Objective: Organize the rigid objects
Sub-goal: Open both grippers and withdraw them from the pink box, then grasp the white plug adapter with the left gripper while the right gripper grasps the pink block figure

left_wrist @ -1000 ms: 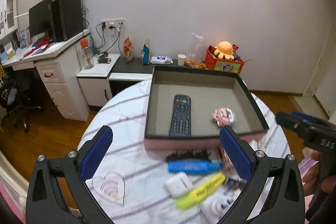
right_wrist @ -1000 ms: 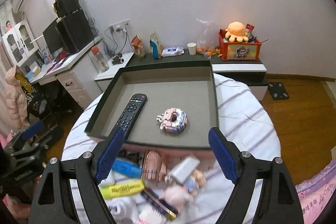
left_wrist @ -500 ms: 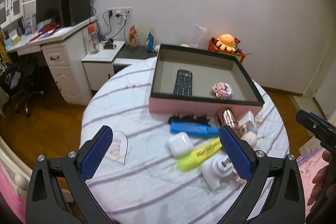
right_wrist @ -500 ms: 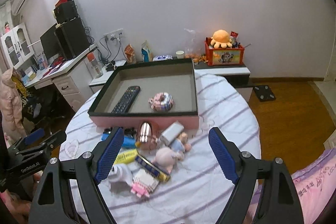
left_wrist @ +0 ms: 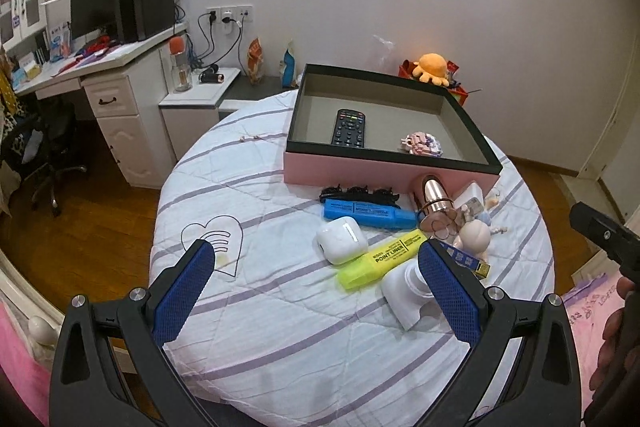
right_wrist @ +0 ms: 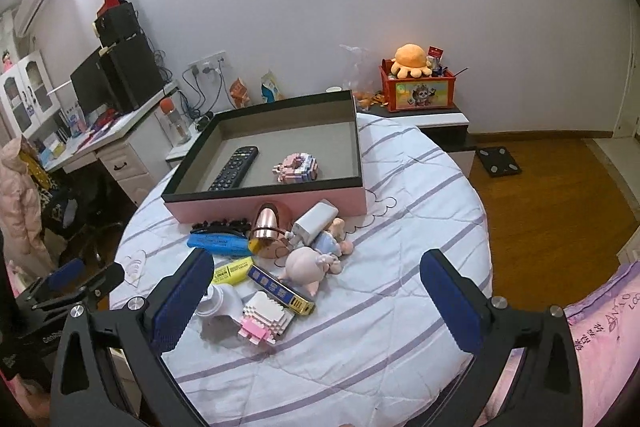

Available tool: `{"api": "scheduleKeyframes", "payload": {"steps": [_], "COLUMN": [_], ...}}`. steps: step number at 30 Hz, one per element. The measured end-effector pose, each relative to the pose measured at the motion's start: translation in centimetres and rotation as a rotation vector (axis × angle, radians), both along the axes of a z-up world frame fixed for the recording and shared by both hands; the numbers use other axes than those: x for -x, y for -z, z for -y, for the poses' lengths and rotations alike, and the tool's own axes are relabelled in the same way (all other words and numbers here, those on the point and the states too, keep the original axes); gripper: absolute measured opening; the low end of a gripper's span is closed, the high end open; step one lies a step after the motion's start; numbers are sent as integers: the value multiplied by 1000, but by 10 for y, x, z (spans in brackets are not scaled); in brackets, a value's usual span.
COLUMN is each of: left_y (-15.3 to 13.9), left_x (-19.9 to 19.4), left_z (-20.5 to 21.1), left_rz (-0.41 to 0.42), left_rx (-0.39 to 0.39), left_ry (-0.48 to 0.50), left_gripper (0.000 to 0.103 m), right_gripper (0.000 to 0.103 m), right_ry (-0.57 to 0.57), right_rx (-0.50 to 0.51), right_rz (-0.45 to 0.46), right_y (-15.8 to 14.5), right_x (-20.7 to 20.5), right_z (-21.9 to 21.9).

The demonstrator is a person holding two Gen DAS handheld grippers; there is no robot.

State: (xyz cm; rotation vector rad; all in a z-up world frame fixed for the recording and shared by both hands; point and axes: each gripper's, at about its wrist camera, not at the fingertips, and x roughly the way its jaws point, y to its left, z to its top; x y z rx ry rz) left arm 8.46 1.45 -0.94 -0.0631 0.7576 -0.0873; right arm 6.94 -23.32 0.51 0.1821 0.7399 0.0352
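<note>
A pink tray with a dark rim holds a black remote and a pink block toy. In front of it lie a blue marker, a white earbud case, a yellow highlighter, a rose-gold cylinder, a doll, a harmonica and a white block toy. My left gripper hangs open above the pile's near side. The jaws of my right gripper are opening, with nothing gripped between them.
The round table wears a striped white cloth. A desk with a monitor stands at left, a low cabinet with a red toy box behind. Pink bedding lies at the near right, over a wooden floor.
Both grippers have drawn back from the tray, so the whole pile in front of it now shows. The right jaws stand wider apart.
</note>
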Motion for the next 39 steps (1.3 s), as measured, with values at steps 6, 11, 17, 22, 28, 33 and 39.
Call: {"api": "scheduleKeyframes", "payload": {"steps": [6, 11, 17, 22, 28, 33, 39], "left_y": [5, 13, 22, 32, 51, 71, 89], "left_x": [2, 3, 7, 1, -14, -29, -35], "left_z": [0, 8, 28, 43, 59, 68, 69], "left_rz": [-6, -26, -49, -77, -144, -198, -241], "left_rx": [-7, -19, -16, -12, 23, 52, 139], "left_ry": [8, 36, 89, 94, 79, 47, 74], "left_gripper": [103, 103, 103, 103, 103, 98, 58], "right_gripper": [103, 103, 103, 103, 103, 103, 103], "right_ry": [0, -10, -9, 1, 8, 6, -6], "right_rx": [13, 23, 38, 58, 50, 37, 20], "right_rz": [-36, -69, -95, -112, -140, -158, -182], "right_y": [8, 16, 22, 27, 38, 46, 55], "right_x": [0, -1, -3, -4, -6, -11, -18], "right_z": [2, 2, 1, 4, 16, 26, 31]}}
